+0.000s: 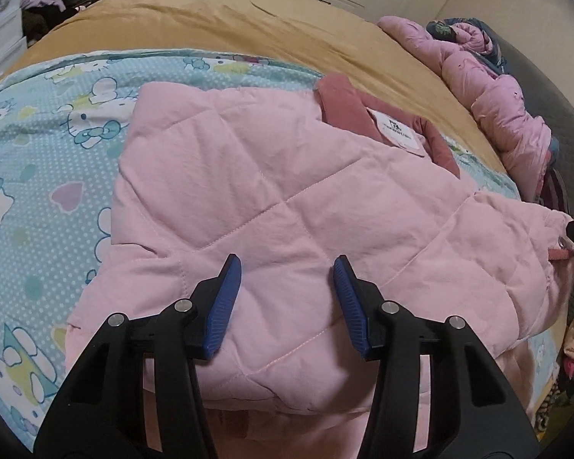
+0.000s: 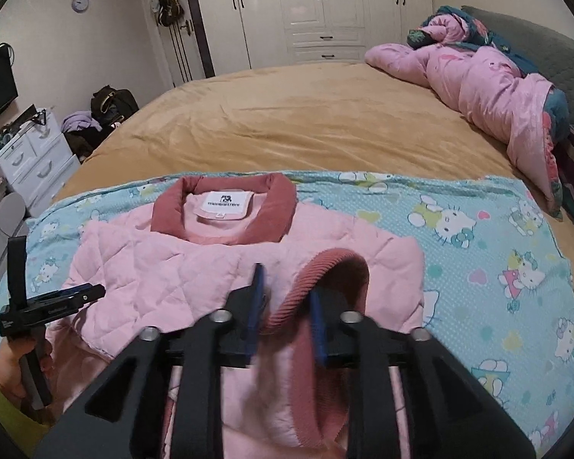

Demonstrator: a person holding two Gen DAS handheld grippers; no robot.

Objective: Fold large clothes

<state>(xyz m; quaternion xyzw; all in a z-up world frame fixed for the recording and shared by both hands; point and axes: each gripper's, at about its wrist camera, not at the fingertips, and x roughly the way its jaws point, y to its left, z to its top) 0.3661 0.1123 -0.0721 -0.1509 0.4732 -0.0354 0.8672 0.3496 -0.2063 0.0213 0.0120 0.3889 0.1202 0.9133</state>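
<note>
Lying on the cartoon-print sheet (image 2: 478, 252) that is covering the near part of the bed (image 2: 306, 122), the pink quilted jacket (image 2: 164, 267) is facing up with its darker pink collar (image 2: 225, 206) and white label (image 2: 222, 203) toward the far side, so the body is staying flat and square for folding. The right gripper (image 2: 285, 306) is hanging over the near edge of the jacket with its jaws partly apart; the ribbed pink cuff (image 2: 325, 271) of a sleeve is standing up between them, but the blue pads are not pressing on it, which looks like the sleeve is being laid across the body and let go there. The left gripper (image 1: 287, 302) is pointing down at the quilted panel on the other side, its jaws standing apart with only the fabric surface below them and nothing clamped; I am judging that it is coming to take that side for the next fold. A hand (image 2: 15, 367) is holding this tool at the left edge of the right wrist view. The pink bedding (image 2: 490, 88) is lying well apart
</note>
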